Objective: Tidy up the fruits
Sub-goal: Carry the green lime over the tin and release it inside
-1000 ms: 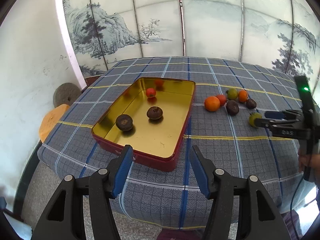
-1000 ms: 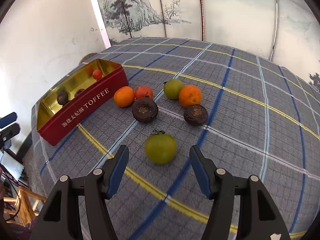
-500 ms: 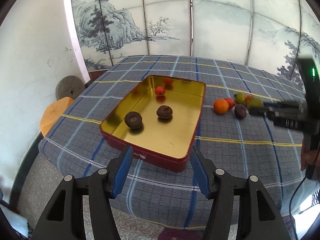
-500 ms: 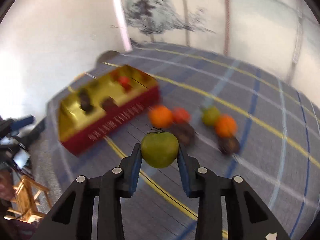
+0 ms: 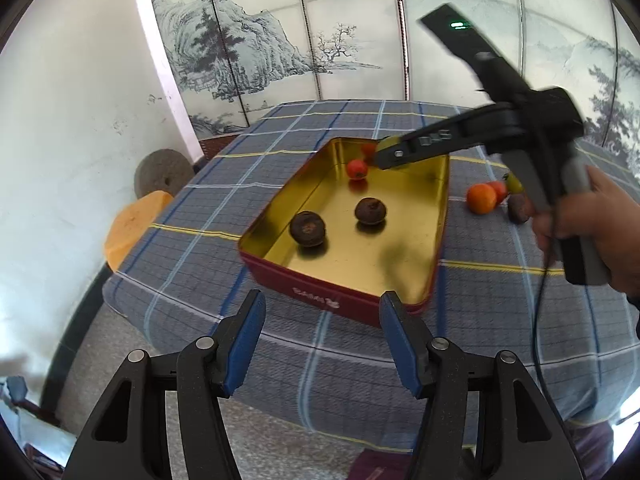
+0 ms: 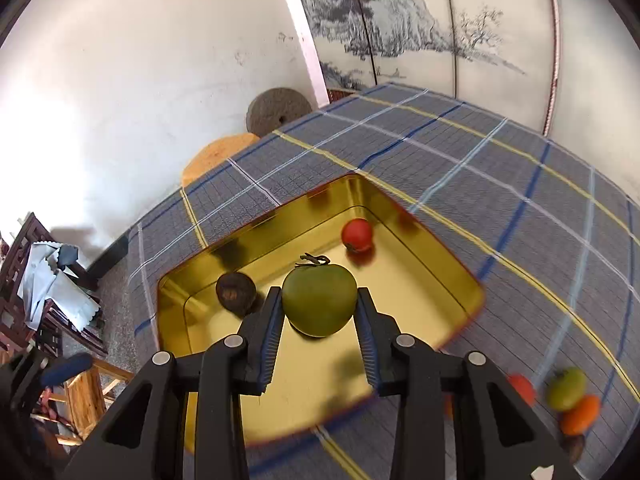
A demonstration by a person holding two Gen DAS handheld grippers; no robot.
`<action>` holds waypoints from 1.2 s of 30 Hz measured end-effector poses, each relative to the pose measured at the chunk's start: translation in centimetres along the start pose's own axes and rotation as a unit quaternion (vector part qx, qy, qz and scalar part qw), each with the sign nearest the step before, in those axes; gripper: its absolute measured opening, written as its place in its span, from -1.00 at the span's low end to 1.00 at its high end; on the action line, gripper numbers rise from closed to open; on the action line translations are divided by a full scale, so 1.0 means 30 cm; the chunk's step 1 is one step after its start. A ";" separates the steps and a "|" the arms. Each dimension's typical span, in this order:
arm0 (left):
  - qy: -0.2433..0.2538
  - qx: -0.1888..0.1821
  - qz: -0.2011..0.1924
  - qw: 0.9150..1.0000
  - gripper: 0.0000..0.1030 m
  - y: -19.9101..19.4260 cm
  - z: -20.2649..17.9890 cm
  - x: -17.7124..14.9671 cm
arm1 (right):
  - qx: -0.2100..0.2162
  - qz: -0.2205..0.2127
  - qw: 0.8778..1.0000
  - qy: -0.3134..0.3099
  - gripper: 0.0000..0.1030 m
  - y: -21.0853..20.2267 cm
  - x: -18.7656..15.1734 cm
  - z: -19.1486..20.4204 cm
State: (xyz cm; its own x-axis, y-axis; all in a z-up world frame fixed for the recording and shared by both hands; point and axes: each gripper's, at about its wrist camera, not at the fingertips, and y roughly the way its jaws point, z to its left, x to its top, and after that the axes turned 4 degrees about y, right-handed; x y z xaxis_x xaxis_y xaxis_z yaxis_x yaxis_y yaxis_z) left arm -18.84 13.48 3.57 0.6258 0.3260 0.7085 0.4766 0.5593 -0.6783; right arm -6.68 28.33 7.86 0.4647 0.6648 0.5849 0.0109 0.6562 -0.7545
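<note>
A plaid-clothed table (image 5: 280,152) fronts a painted landscape screen (image 5: 256,48) & white wall, w/ a millstone (image 5: 162,174) on the floor. The right gripper (image 6: 318,314), clamped on a green fruit (image 6: 319,299), hangs over the gold tin (image 5: 434,216) holding two dark fruits & a red one (image 5: 357,169); the left gripper (image 5: 322,338) gapes wide, holding nothing, near the table's edge. Fruit beyond the tin (image 6: 566,390) is blurred and partly cut off.
</note>
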 end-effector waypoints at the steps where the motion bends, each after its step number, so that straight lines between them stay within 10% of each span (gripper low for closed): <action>1: 0.001 0.002 0.001 1.000 0.17 0.002 0.002 -0.002 | 0.001 0.004 1.000 0.002 -0.37 0.020 0.006 0.006; 11: -0.003 0.006 0.019 1.000 0.19 0.033 0.024 -0.021 | 0.006 0.023 0.999 0.028 -0.31 0.155 0.088 0.027; 21: -0.002 0.003 0.030 1.000 0.19 0.057 0.021 -0.032 | 0.051 -0.075 0.995 0.046 0.16 -0.012 0.086 0.002; 36: 0.018 -0.010 0.020 1.000 0.19 0.044 -0.048 -0.034 | -0.034 -0.083 0.996 0.022 0.16 -0.314 -0.423 -0.150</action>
State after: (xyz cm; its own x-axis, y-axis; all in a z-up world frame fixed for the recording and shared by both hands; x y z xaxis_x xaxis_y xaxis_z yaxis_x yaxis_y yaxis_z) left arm -17.96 12.79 1.67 0.6658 0.3208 0.6736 0.4631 0.5301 -0.7103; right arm -8.69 12.11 6.19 0.4901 0.5317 0.6907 0.1496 0.7293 -0.6676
